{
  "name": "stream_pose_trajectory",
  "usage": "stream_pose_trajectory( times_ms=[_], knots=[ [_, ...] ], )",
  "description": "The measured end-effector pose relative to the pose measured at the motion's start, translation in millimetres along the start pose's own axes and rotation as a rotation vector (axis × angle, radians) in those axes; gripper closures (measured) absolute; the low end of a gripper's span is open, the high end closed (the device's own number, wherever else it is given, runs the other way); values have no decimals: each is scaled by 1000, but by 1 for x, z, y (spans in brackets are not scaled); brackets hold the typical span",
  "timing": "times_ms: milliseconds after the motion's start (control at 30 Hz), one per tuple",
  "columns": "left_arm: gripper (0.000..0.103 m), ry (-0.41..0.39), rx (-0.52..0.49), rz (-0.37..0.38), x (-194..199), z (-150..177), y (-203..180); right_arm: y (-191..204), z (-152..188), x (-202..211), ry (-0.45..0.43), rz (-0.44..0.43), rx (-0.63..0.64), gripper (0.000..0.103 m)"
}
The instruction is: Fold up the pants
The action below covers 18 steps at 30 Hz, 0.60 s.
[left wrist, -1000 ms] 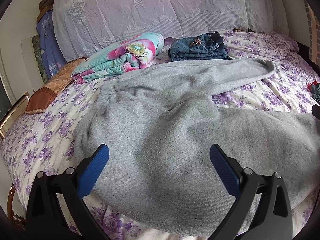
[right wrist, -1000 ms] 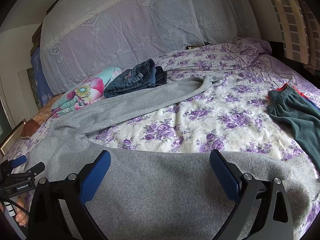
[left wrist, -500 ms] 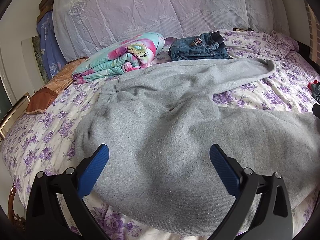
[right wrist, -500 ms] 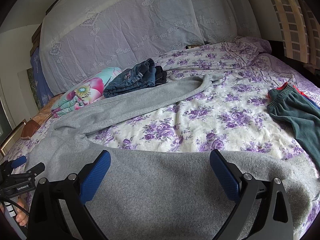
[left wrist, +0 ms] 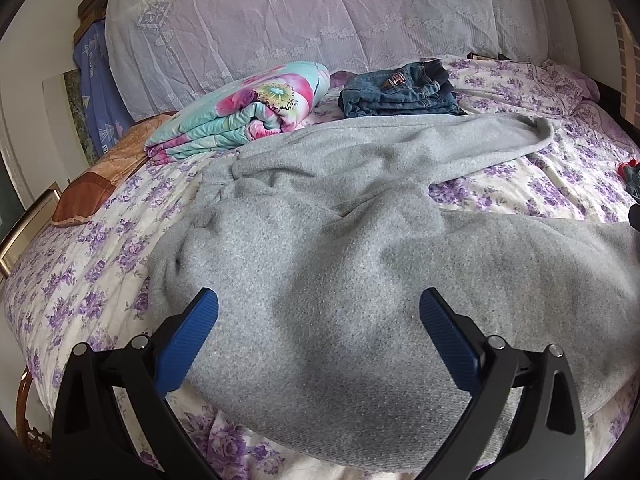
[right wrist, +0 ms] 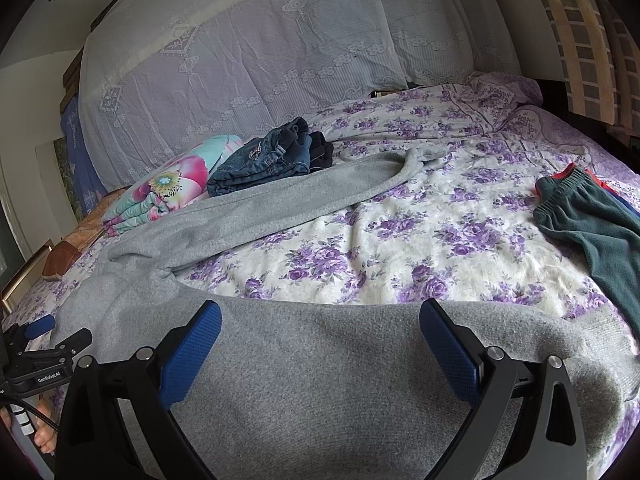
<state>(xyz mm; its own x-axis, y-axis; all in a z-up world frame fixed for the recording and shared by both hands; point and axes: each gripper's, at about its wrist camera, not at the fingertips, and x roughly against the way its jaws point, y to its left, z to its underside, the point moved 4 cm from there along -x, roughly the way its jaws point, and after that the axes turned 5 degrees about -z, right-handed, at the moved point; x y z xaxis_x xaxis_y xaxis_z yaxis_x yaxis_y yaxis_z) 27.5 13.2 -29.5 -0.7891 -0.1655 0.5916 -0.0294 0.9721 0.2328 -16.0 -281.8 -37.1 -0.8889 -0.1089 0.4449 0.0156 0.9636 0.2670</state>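
Grey sweatpants (left wrist: 320, 248) lie spread on a bed with a purple floral sheet (left wrist: 80, 272). The waist is at the left, and one leg runs to the back right (right wrist: 304, 204). The other leg lies along the near edge (right wrist: 360, 360). My left gripper (left wrist: 318, 320) is open and empty, over the seat of the pants near the front edge. My right gripper (right wrist: 320, 332) is open and empty, over the near leg. The left gripper also shows at the far left of the right wrist view (right wrist: 44, 344).
Folded jeans (left wrist: 400, 88) and a rolled floral quilt (left wrist: 248, 112) lie at the back of the bed. Dark green pants (right wrist: 592, 228) lie at the right. An orange cushion (left wrist: 100, 176) sits at the left edge. A lace-covered headboard (right wrist: 280, 48) stands behind.
Both views have shifted very slightly; the pants and both open grippers stay about where they were.
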Motion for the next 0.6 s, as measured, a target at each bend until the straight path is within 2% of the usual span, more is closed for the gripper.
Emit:
stream_pose_trajectory(
  times_ms=[600],
  knots=[
    [5,28,15,6,-8,4,2,-2,1,-2,5,-2,-9,3]
  ],
)
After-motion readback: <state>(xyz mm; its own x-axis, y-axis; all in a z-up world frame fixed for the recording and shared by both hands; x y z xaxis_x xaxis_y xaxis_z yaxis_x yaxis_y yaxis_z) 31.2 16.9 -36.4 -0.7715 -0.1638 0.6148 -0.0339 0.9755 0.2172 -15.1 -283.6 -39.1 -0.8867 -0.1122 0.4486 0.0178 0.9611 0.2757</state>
